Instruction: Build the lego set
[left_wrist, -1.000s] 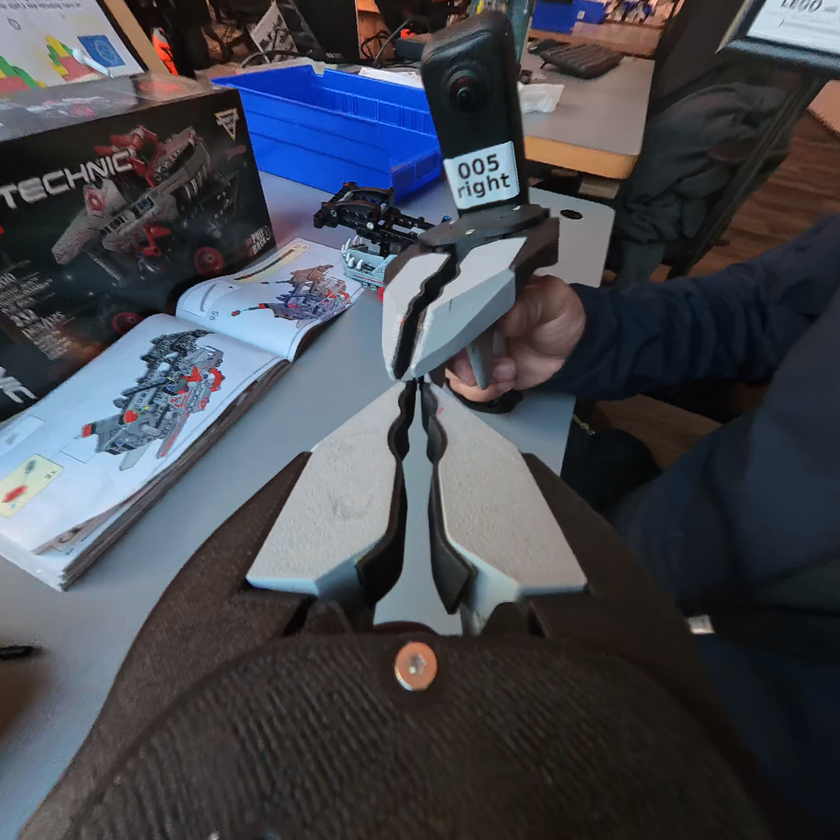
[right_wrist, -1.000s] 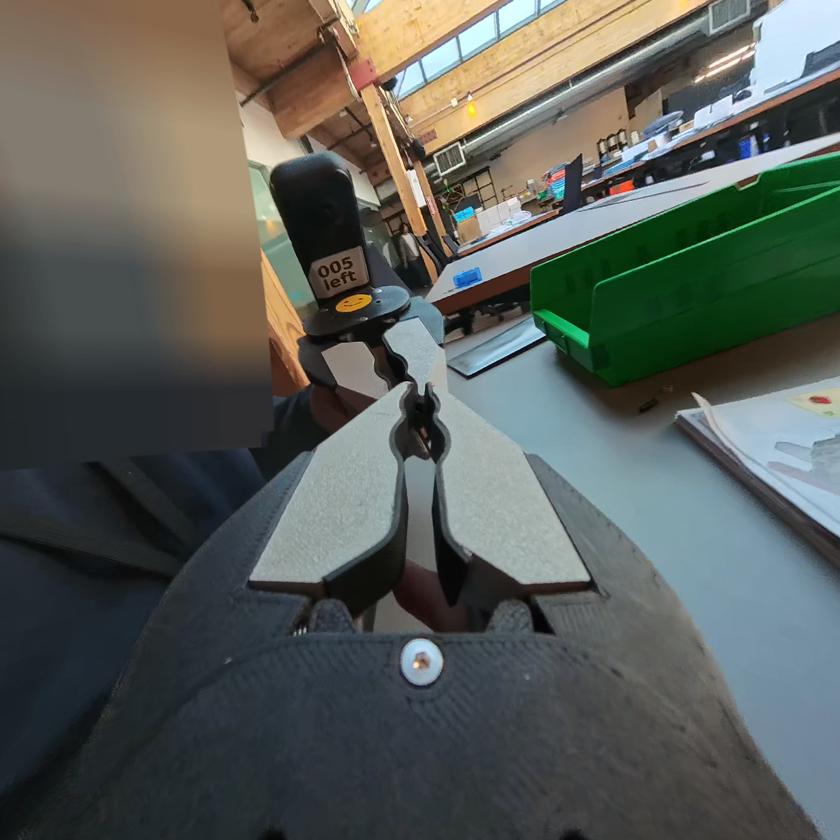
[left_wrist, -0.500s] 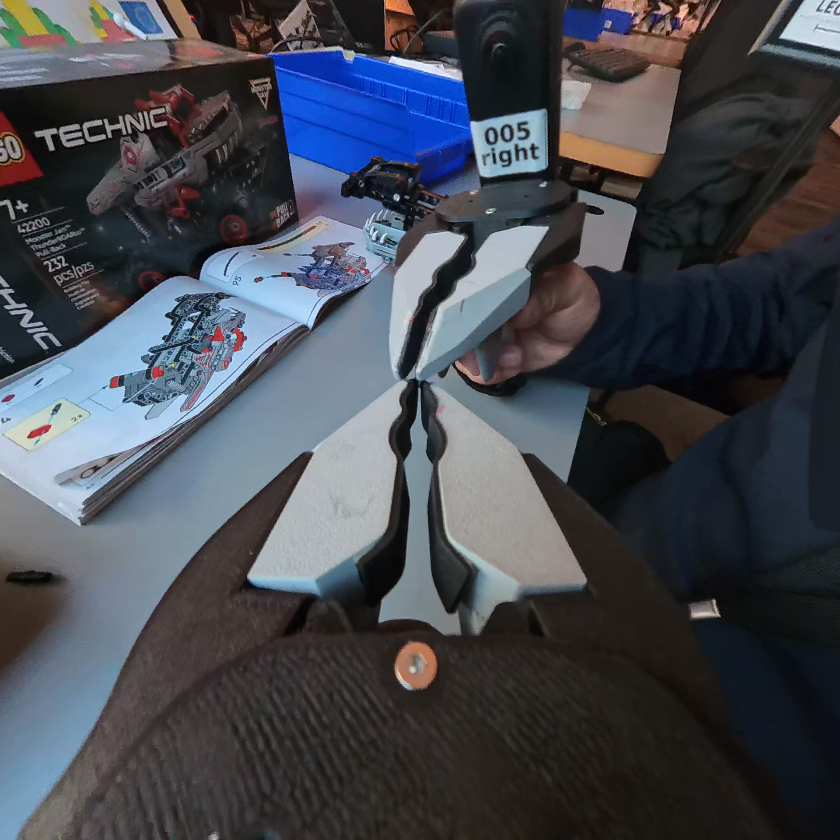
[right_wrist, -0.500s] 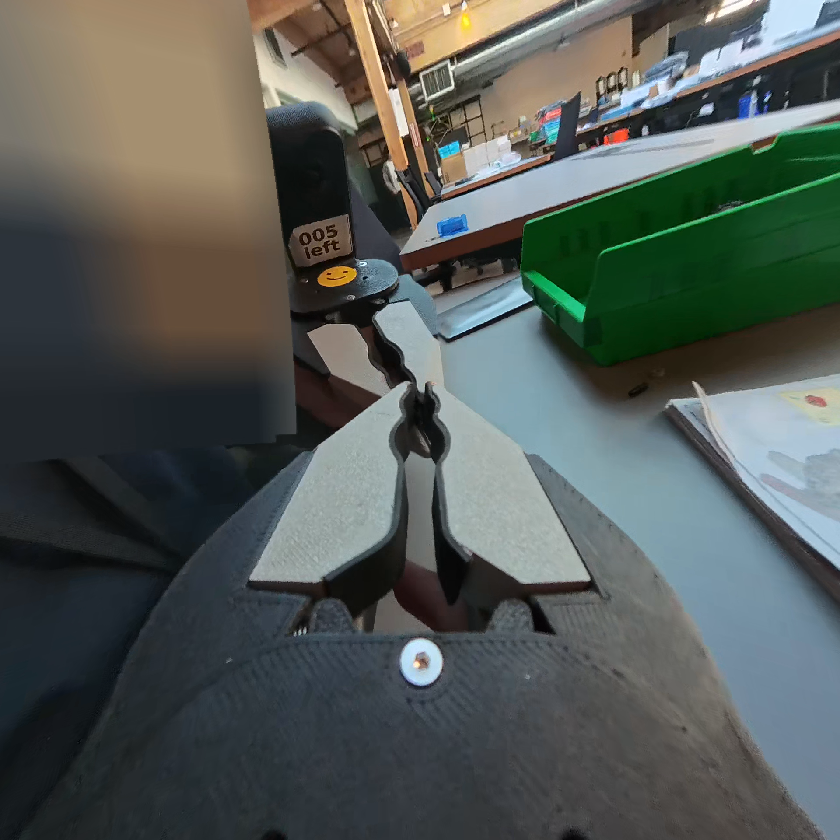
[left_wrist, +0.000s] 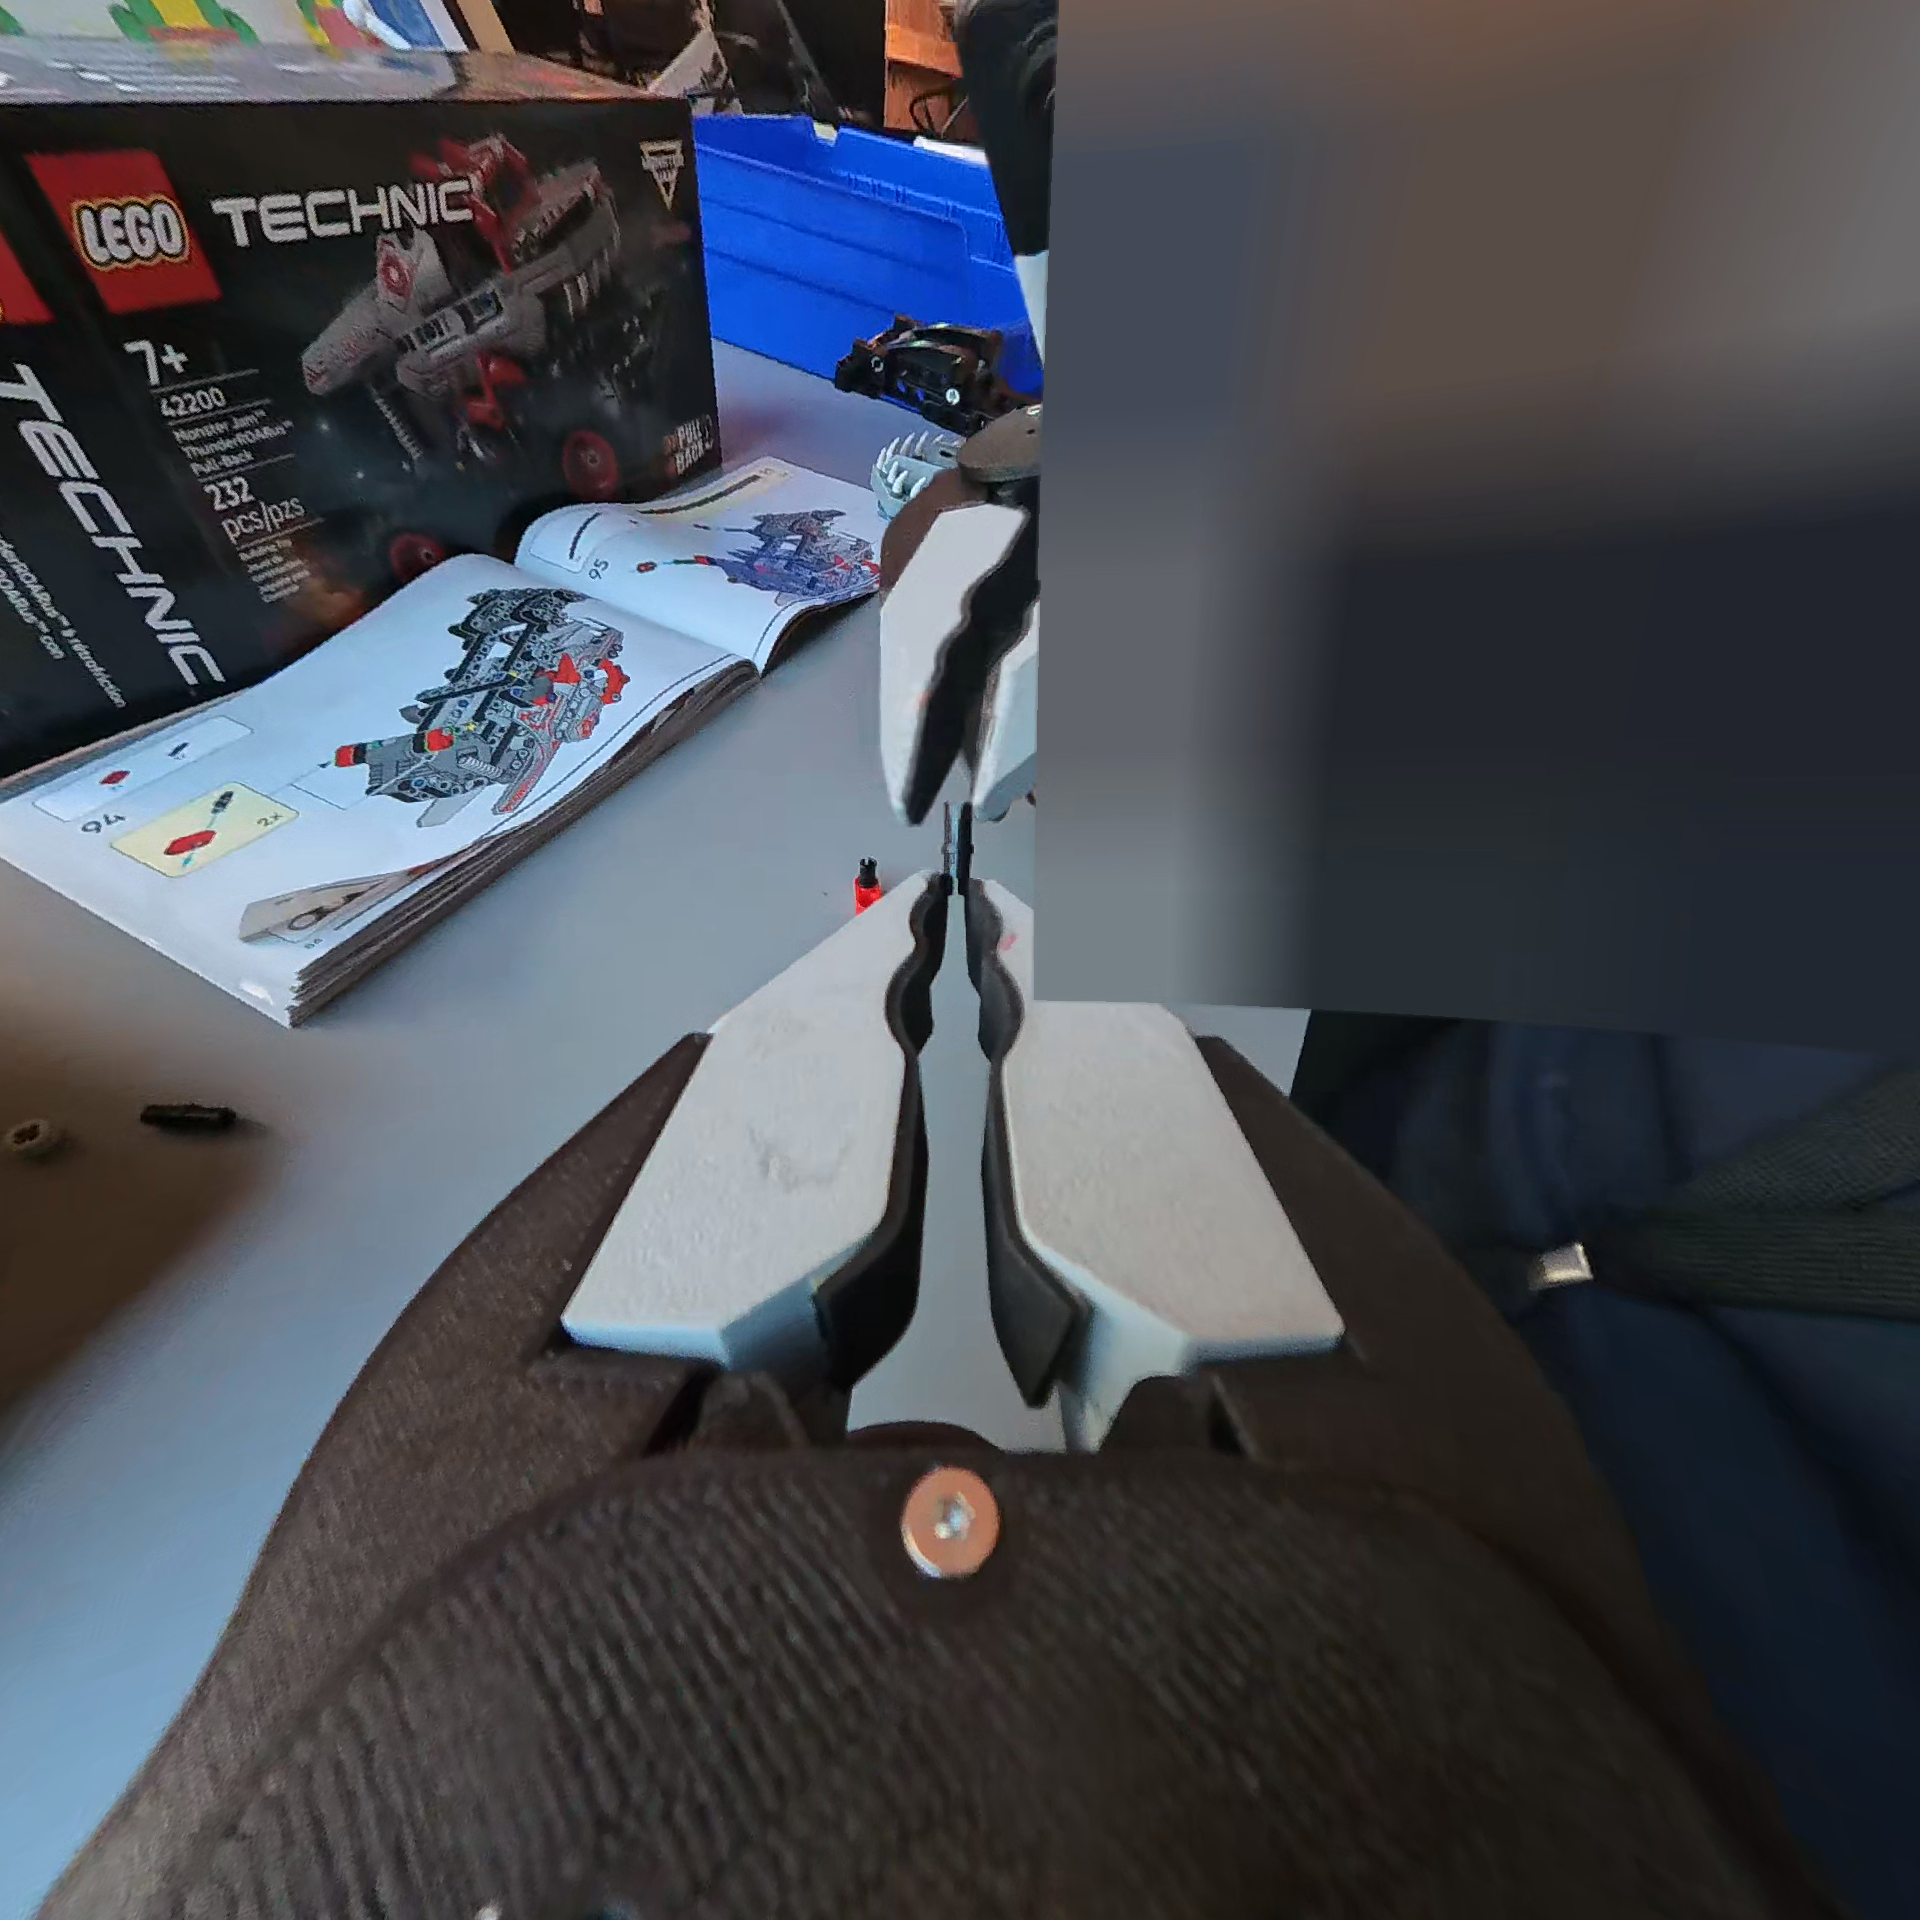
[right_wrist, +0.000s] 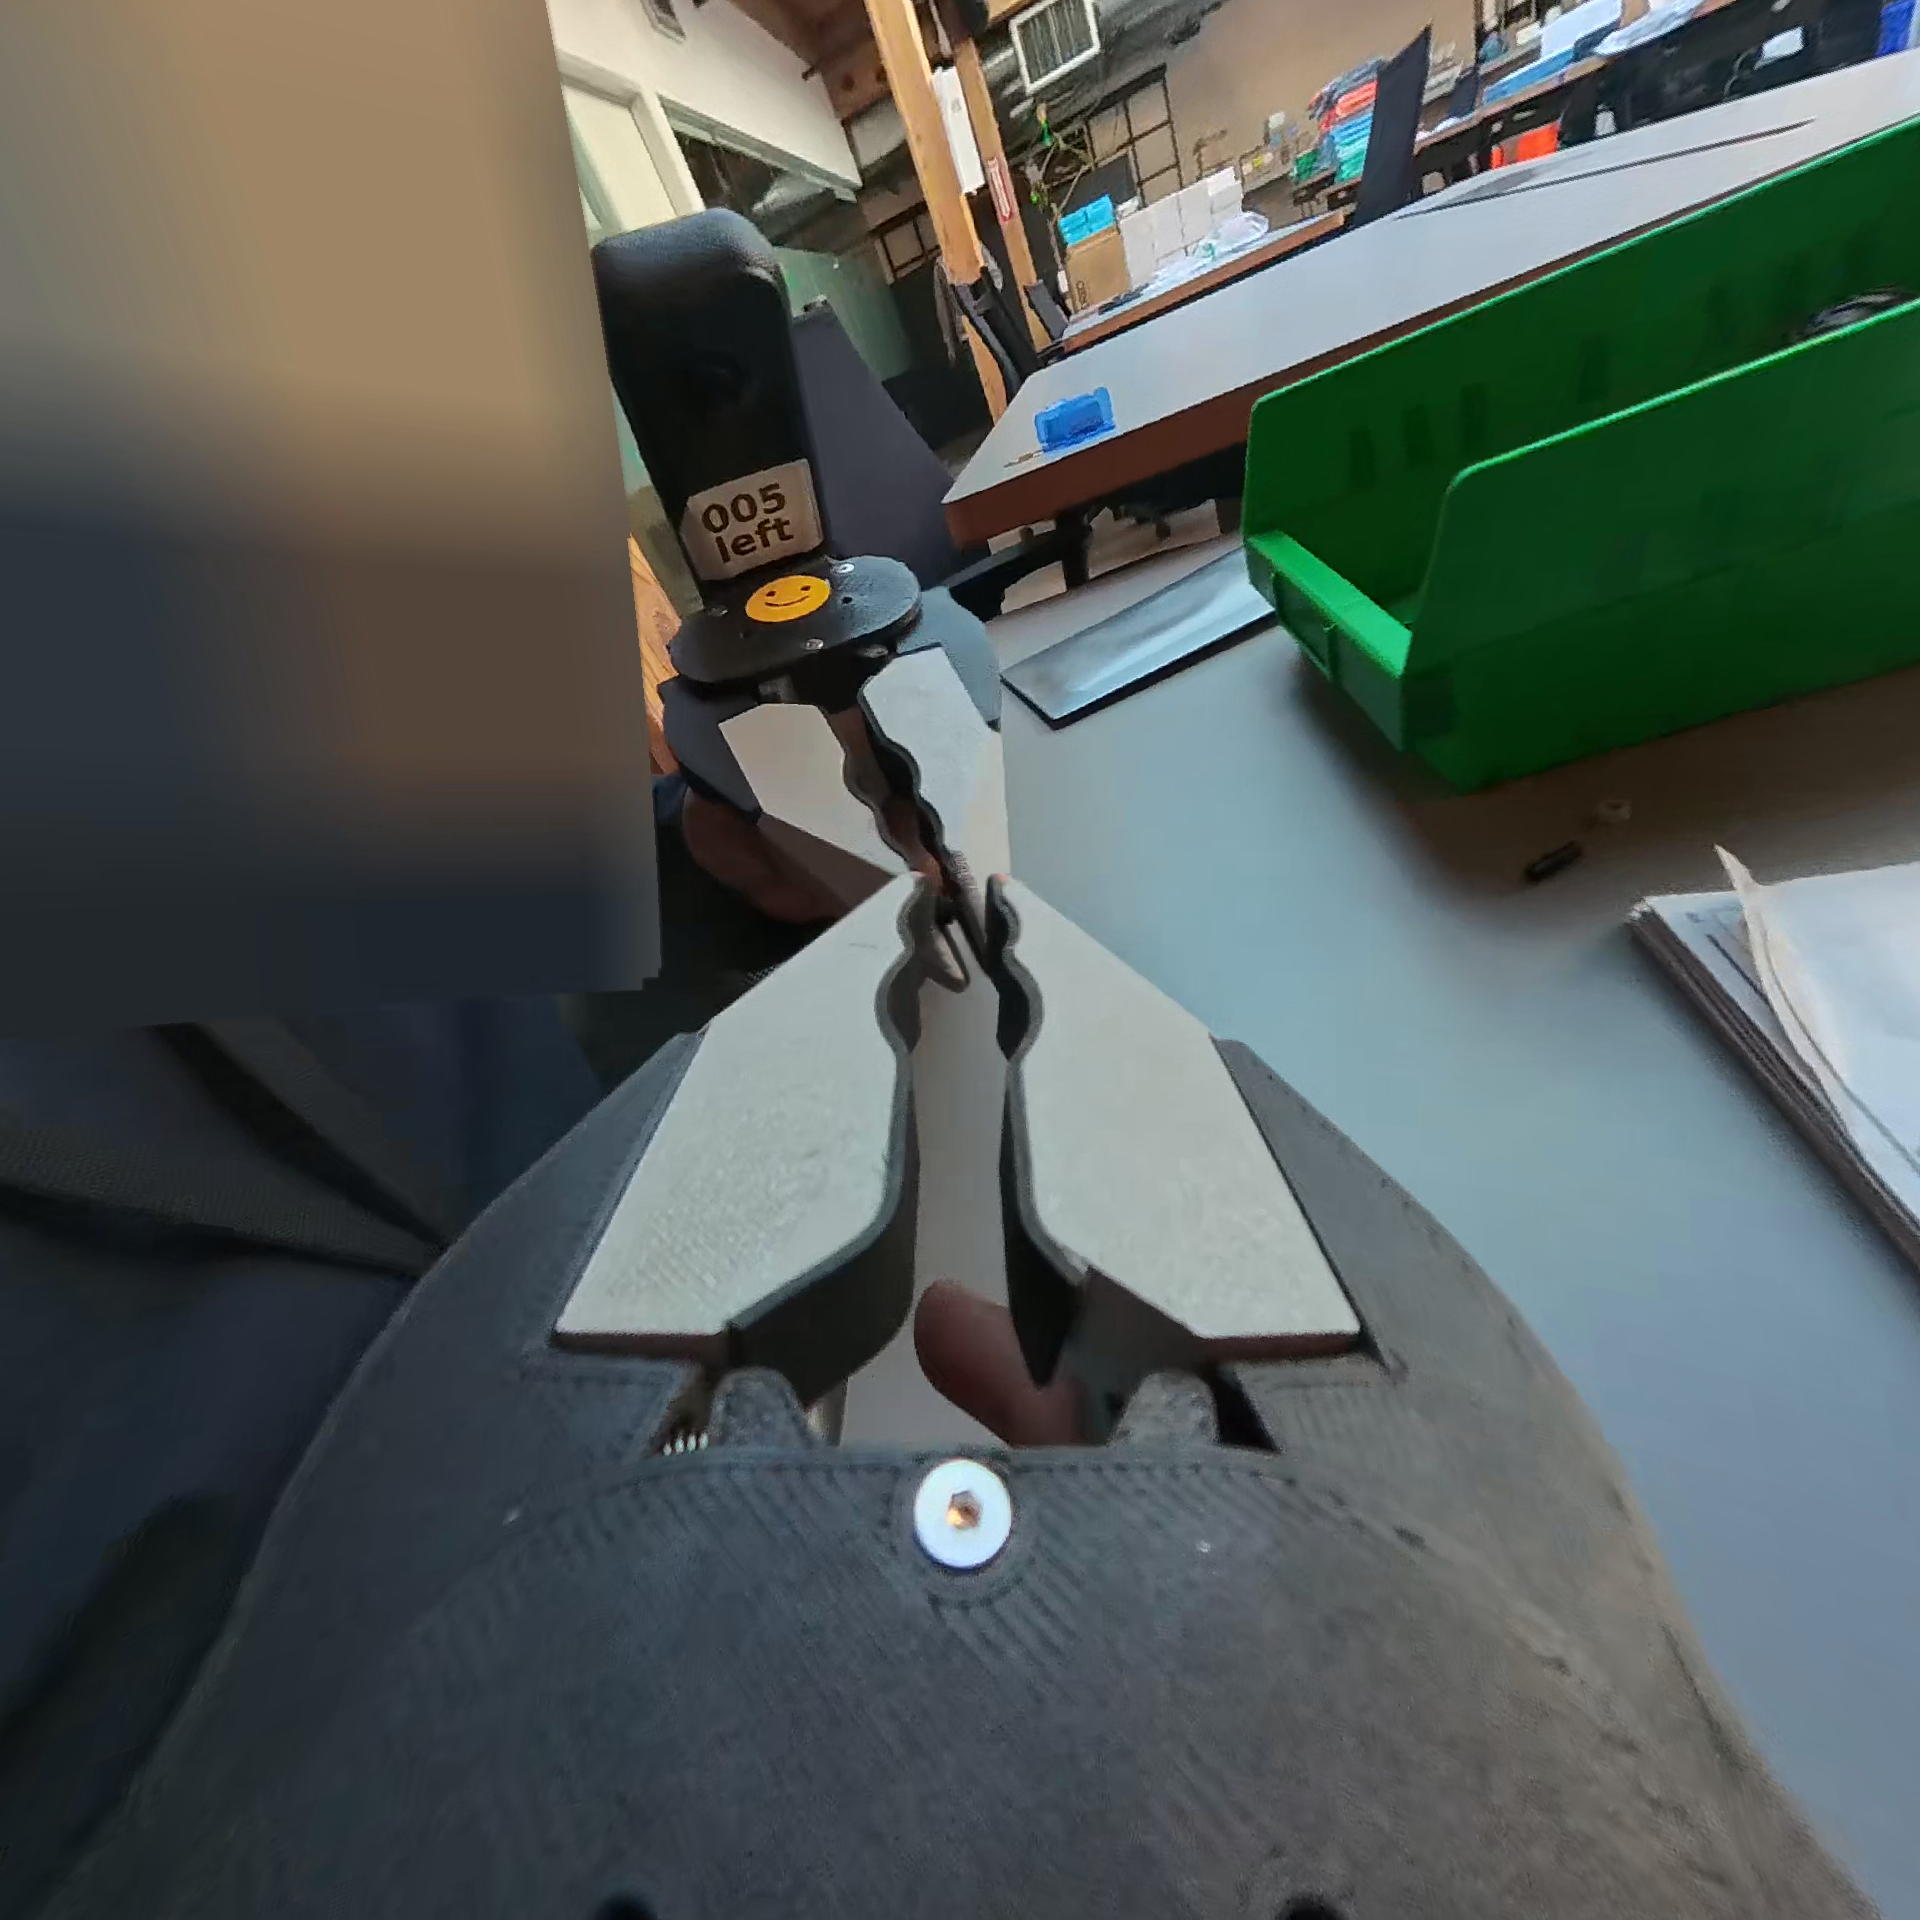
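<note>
Dark Lego pin: a thin, small piece held above the grey table, to the right of the open instruction booklet and off its pages. It stands between the tips of the two grippers, which meet nose to nose over it.

Left gripper: jaws drawn narrow, the tips closed on the lower end of the pin.

Right gripper: it comes down on the pin from the far side. The jaws are narrow with a slim gap at the tips, and the dark piece sits in that gap. Whether they grip it cannot be told; a masking patch covers part of this gripper in the left wrist view.

Red and black pin: upright on the table just right of the booklet's near corner, beside the left gripper's tips and apart from them.

Partly built model: black frame with a white toothed part, just beyond the booklet's far page.

Lego set box: black, standing behind the booklet and touching its back edge.

Blue bin: beyond the booklet, behind the model.

Loose black piece and grey piece: on the table in front of the booklet, to its left.

Green bin: on the table on the booklet's side away from the person, with two small loose parts between bin and booklet
</note>
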